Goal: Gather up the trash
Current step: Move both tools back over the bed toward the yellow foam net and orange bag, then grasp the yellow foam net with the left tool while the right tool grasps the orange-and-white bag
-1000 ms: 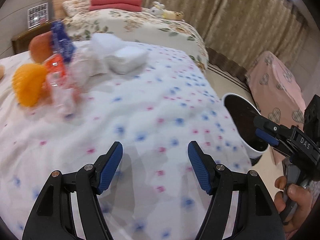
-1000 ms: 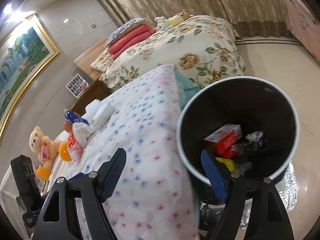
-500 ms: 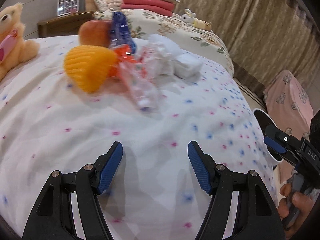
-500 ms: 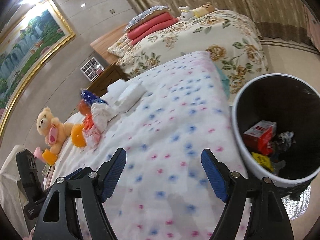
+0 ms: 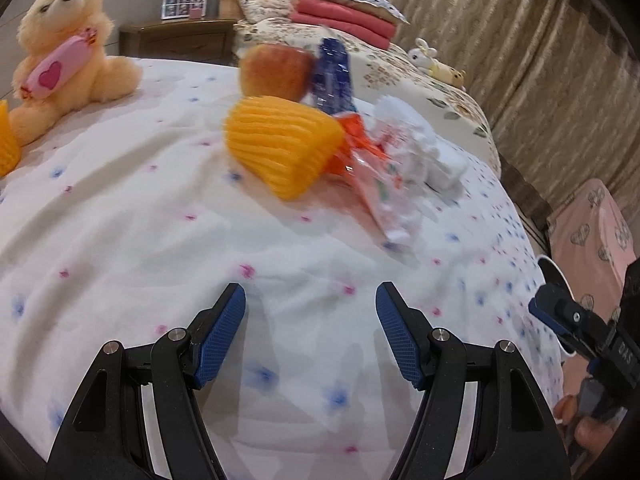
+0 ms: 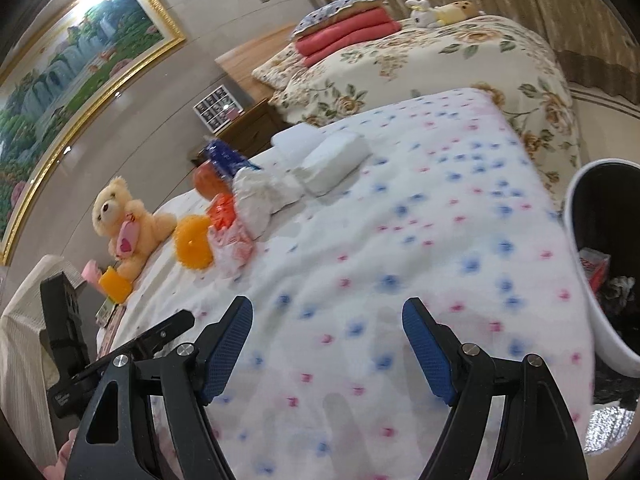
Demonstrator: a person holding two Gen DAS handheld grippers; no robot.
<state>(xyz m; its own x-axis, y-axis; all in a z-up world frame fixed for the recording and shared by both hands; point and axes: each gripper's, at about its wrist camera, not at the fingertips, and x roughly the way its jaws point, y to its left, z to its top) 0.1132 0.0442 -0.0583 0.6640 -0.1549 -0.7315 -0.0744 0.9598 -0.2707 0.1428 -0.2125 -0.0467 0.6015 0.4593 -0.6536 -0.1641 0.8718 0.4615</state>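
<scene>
Now both grippers hover over the spotted bedspread point(image 5: 120, 220), jaws spread wide with nothing between them. From the left gripper point(image 5: 311, 334), the trash pile sits in the upper middle of the frame: a yellow foam net point(image 5: 280, 144), an orange wrapper point(image 5: 356, 140), a blue wrapper point(image 5: 332, 76), crumpled white tissue point(image 5: 416, 140) and an apple point(image 5: 276, 72) behind, with a teddy bear point(image 5: 64, 48) at upper left. Only a sliver of the bin point(image 5: 554, 272) shows at right. The right gripper point(image 6: 327, 346) sees that bin point(image 6: 580, 280) properly at the right edge, a red carton point(image 6: 596, 264) inside, plus a framed painting point(image 6: 72, 92) at upper left.
</scene>
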